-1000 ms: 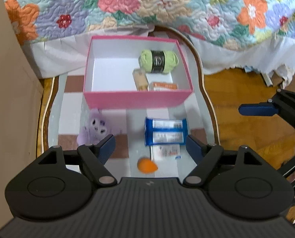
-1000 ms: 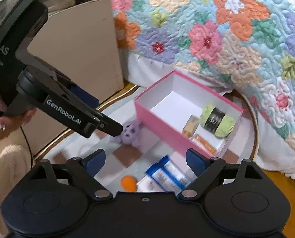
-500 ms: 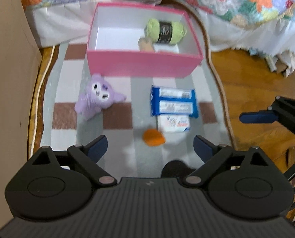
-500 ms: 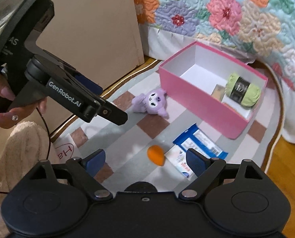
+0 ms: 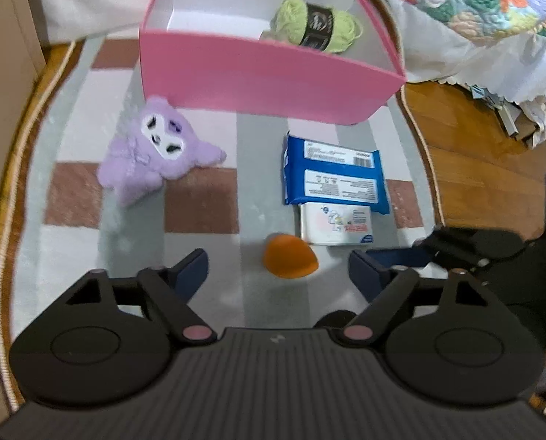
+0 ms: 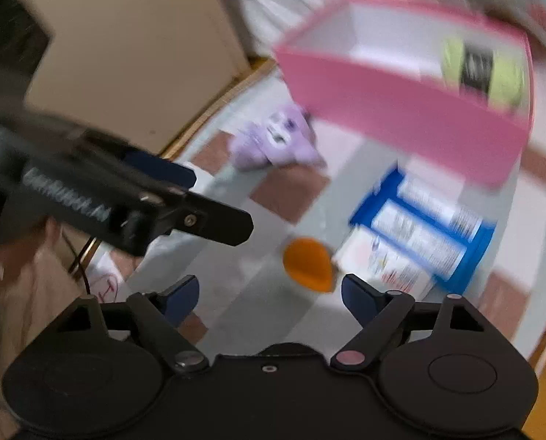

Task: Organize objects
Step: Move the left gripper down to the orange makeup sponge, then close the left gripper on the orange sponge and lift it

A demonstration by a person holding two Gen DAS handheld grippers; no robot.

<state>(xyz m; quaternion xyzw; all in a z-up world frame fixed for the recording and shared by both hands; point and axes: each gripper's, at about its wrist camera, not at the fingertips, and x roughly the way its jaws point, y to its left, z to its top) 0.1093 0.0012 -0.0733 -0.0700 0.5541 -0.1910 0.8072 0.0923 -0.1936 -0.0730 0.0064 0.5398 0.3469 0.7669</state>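
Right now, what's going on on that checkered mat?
A person is tidying with a tool in each hand. Both the left tool and right tool are empty, jaws closing, low over the orange sponge. The purple plush, blue packet and white packet lie loose. Green yarn sits in the pink box.

Bare checked mat [image 5: 199, 201] between purple plush [image 5: 152, 157] and blue packet [image 5: 333, 179].

Beside one pink box [image 5: 265, 73] holding one green yarn ball [image 5: 317, 24] lie one purple plush [image 5: 155, 150], one blue packet [image 5: 333, 176], one white packet [image 5: 337, 223] and one orange sponge [image 5: 289, 256].
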